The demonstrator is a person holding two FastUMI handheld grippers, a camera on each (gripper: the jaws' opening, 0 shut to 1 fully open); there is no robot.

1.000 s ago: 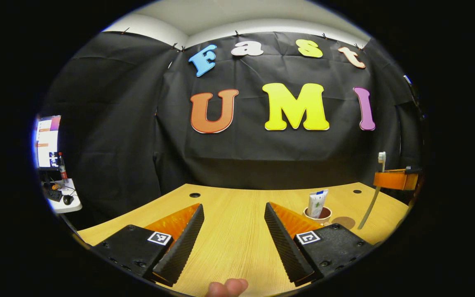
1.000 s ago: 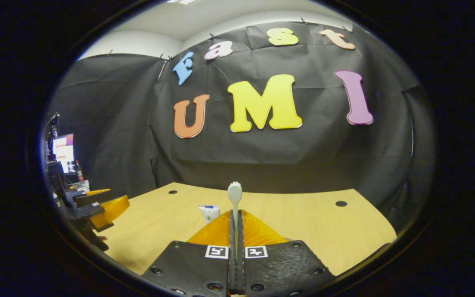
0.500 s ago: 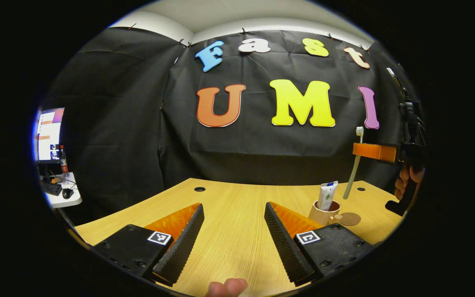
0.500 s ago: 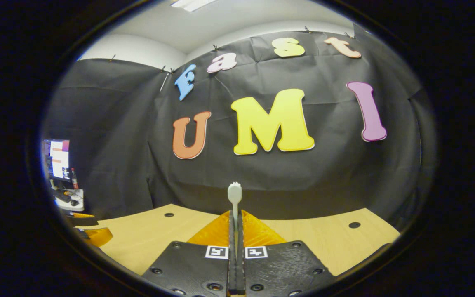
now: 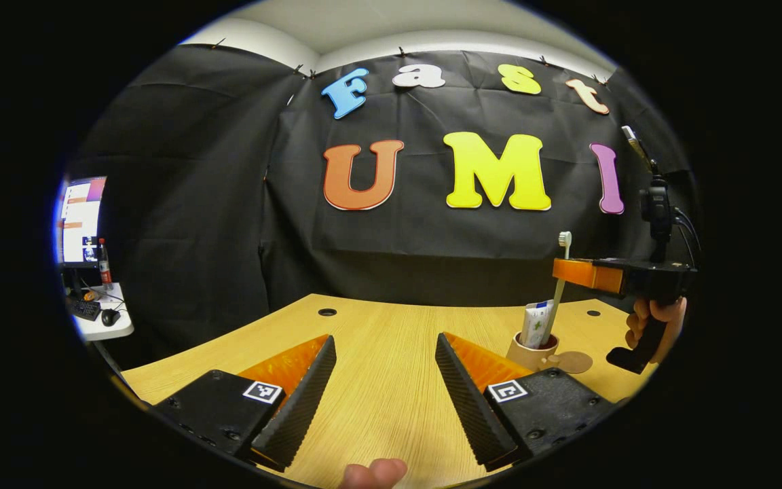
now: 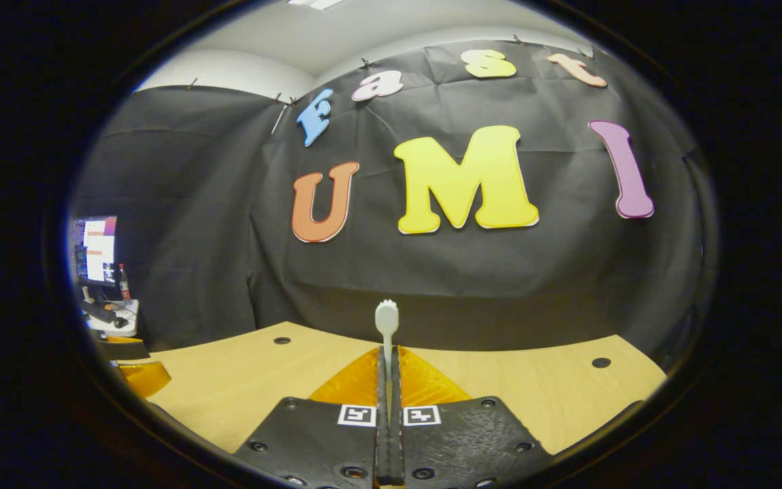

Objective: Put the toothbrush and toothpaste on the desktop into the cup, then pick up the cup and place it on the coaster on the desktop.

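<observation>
Left gripper view: left gripper (image 5: 384, 387) low over the wooden surface (image 5: 391, 339), fingers spread wide apart, nothing between them, touching nothing that can be seen; a fingertip (image 5: 374, 472) of the holding hand shows at the bottom edge. Far right on the surface stands the cup (image 5: 530, 352), upright, with the toothpaste (image 5: 535, 324) standing in it, long axis near vertical, top end leaning slightly right. The round brown coaster (image 5: 573, 362) lies flat just right of the cup, touching or nearly touching its base, can't tell which. The right gripper (image 5: 584, 273) hangs above the cup, held by a hand (image 5: 656, 322), fingers closed on the toothbrush (image 5: 558, 292). Toothbrush long axis near vertical, slightly tilted, bristle head up above the gripper, handle end pointing down into the cup mouth beside the toothpaste; whether the tip reaches the cup bottom can't be told. At far left, a side table (image 5: 102, 326) with a monitor (image 5: 79, 221), bottle (image 5: 100, 261), keyboard and mouse. Right gripper view: right gripper (image 6: 389, 401) fingers pressed together, clamping the toothbrush (image 6: 387, 326) between them; bristle head sticks up past the fingertips, shaft in line with the fingers. Bare wooden surface (image 6: 533, 394) beyond. Part of the left gripper (image 6: 140, 375) at the left edge.
</observation>
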